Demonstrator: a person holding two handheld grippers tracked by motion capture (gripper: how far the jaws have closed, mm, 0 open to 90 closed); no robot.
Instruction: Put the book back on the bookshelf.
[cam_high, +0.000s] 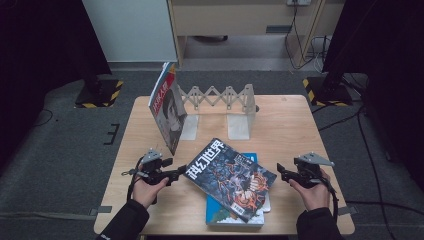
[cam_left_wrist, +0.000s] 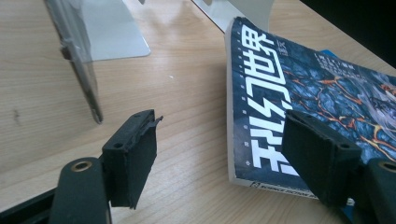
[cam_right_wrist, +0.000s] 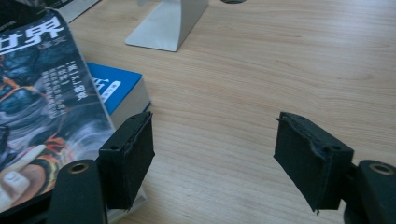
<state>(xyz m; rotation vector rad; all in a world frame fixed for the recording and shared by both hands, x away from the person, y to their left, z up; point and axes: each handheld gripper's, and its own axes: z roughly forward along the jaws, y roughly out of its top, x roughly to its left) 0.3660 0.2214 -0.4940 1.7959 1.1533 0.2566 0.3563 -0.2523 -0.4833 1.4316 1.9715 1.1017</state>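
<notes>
My left tool (cam_left_wrist: 219, 154), spread, nears the floppy, light magazine (cam_high: 231, 177) by the table's near edge; I'd pinch its spine.

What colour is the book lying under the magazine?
Blue, with white page edges; the book shows best in the right gripper view.

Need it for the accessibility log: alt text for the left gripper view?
Open black left gripper hovers at the spine edge of a dark blue illustrated magazine lying on the light wooden table; nothing is gripped. Behind stand a metal bookend base and an upright book's edge.
</notes>
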